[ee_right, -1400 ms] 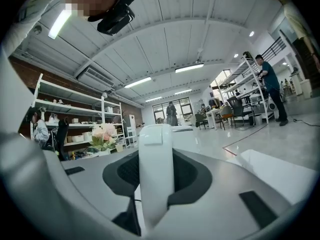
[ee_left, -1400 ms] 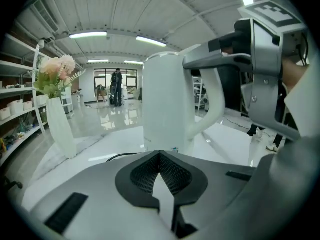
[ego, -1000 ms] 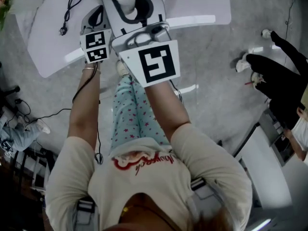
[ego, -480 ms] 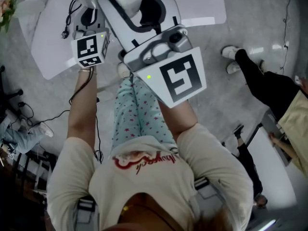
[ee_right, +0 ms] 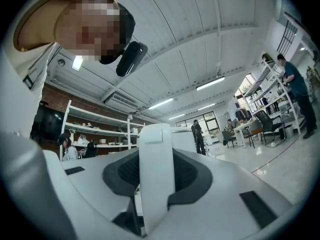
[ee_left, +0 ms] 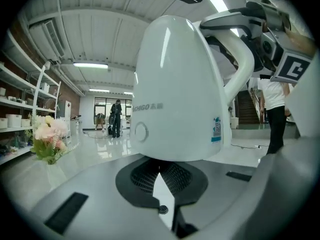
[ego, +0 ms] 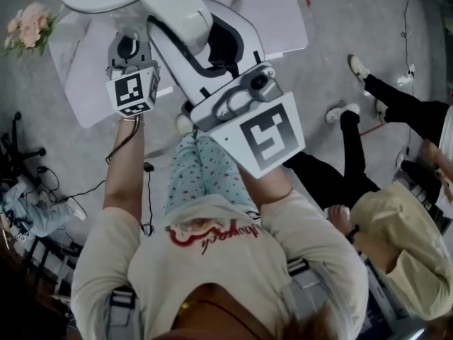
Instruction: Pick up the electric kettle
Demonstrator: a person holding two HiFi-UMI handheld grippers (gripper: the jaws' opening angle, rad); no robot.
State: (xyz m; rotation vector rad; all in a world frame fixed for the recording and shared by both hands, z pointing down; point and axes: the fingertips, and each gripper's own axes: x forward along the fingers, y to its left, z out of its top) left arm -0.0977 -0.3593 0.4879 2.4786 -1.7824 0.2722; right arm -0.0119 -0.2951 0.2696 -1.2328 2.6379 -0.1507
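Observation:
The white electric kettle (ego: 180,20) is in the air, close under the head camera. My right gripper (ego: 216,59) is shut on its curved handle (ee_right: 156,194), which fills the gap between the jaws (ee_right: 155,159). In the left gripper view the kettle body (ee_left: 175,89) stands upright right at the tips of my left gripper (ee_left: 160,176). Its jaws meet at the tips under the kettle's bottom edge, with nothing between them. The left gripper (ego: 127,48) is beside the kettle in the head view.
A white table (ego: 85,69) with pink flowers (ego: 28,27) lies below. A black cable (ego: 134,154) trails on the floor. Two people stand at the right, one in beige (ego: 396,246). Shelves (ee_left: 20,99) line the left wall.
Both grippers and the kettle have risen toward the head camera and look larger. The people at the right have walked closer.

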